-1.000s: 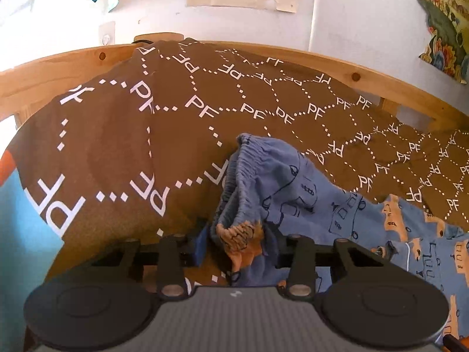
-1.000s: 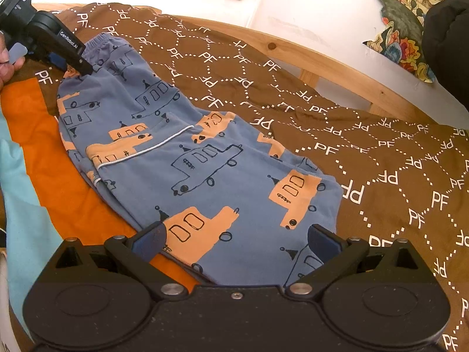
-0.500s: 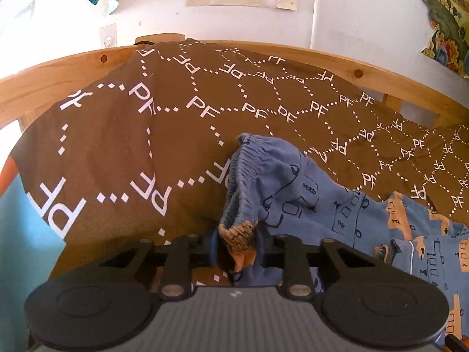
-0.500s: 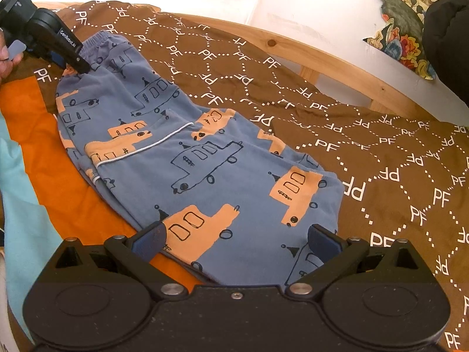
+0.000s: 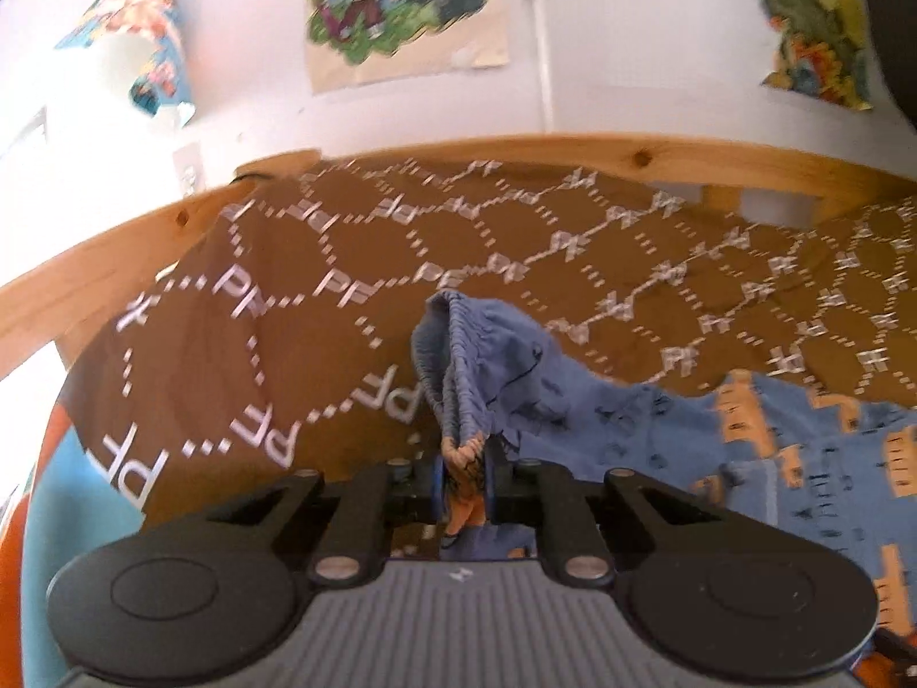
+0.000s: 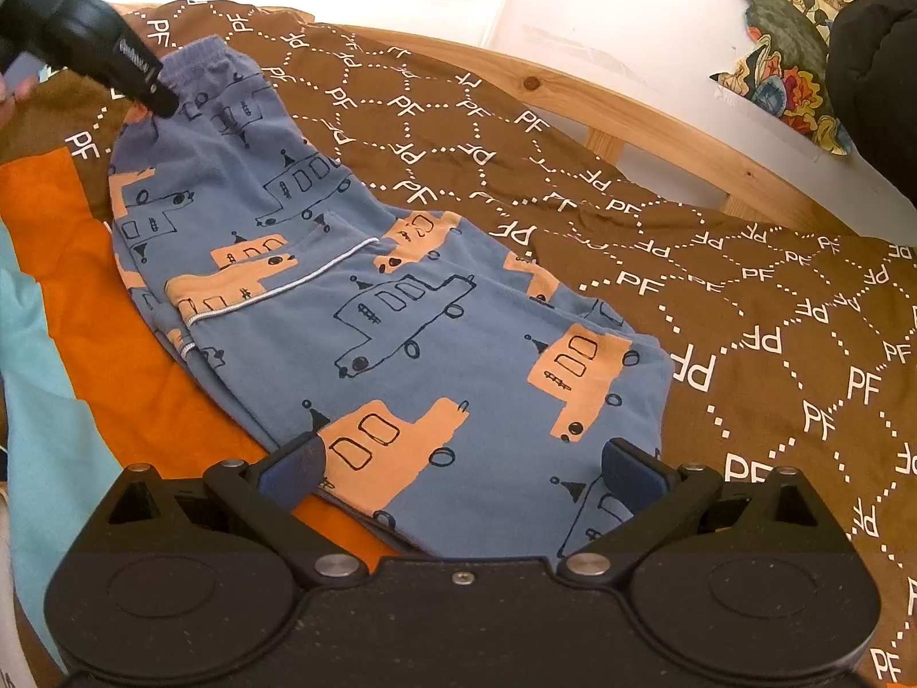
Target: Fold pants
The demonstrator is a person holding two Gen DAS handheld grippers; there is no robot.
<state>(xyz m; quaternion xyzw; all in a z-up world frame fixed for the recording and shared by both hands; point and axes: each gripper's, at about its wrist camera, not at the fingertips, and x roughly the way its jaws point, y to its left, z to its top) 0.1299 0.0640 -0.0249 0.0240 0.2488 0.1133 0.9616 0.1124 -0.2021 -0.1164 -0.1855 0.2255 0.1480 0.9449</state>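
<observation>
Blue pants (image 6: pixel 401 315) printed with orange cars lie lengthwise on the brown bed cover (image 6: pixel 745 286). My left gripper (image 5: pixel 463 481) has its jaws closing, and the bunched elastic waistband (image 5: pixel 458 378) is pinched between its pads and lifted off the cover. In the right wrist view the left gripper (image 6: pixel 155 97) sits at the waist end, top left. My right gripper (image 6: pixel 464 470) stands open low over the leg end, its blue pads (image 6: pixel 292 467) on either side of the fabric without pressing it.
A wooden bed frame (image 6: pixel 630 109) runs along the far side under a white wall with posters (image 5: pixel 401 6). Orange and teal parts of the cover (image 6: pixel 86 286) lie to the left. A dark bulky thing (image 6: pixel 877 69) sits top right. A hand (image 6: pixel 11 92) shows at the left edge.
The left jaws have closed in onto the waistband and lifted it, and the view has swung toward the wall. The right gripper has stayed still and open.
</observation>
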